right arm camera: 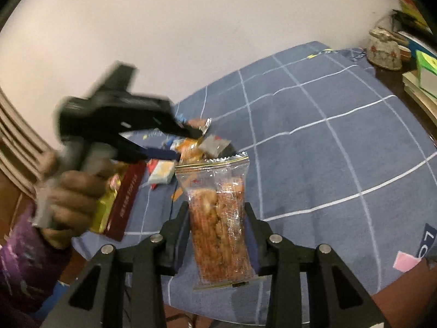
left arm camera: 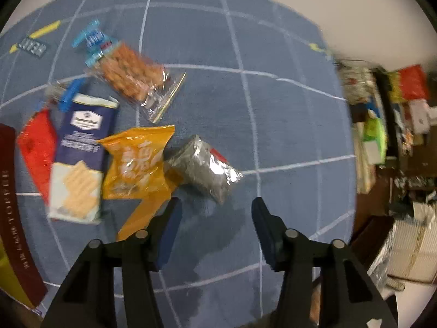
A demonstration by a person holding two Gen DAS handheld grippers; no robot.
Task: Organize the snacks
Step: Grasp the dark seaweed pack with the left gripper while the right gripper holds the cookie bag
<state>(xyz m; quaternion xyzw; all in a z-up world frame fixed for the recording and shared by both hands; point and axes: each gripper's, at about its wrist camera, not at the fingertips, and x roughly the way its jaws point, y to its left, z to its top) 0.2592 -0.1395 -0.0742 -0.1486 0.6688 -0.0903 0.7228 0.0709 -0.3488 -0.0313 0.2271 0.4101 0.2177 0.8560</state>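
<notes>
Left wrist view: the left tongs (left arm camera: 215,205) hang released over a blue checked cloth (left arm camera: 286,123), with a grey foil packet (left arm camera: 204,166) just ahead of the tips and an orange bag (left arm camera: 136,161), a cracker box (left arm camera: 82,158) and a red pouch (left arm camera: 37,147) off to the left. Right tongs (right arm camera: 217,216) are clenched on a clear nut packet (right arm camera: 221,218), upright between the pads. A hand (right arm camera: 71,191) grips the other tool nearby.

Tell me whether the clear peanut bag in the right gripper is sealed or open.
Sealed, it seems: the clear peanut bag, upright in the right gripper, shows a flat yellow-lined zip strip across its top, with nothing spilling.
</notes>
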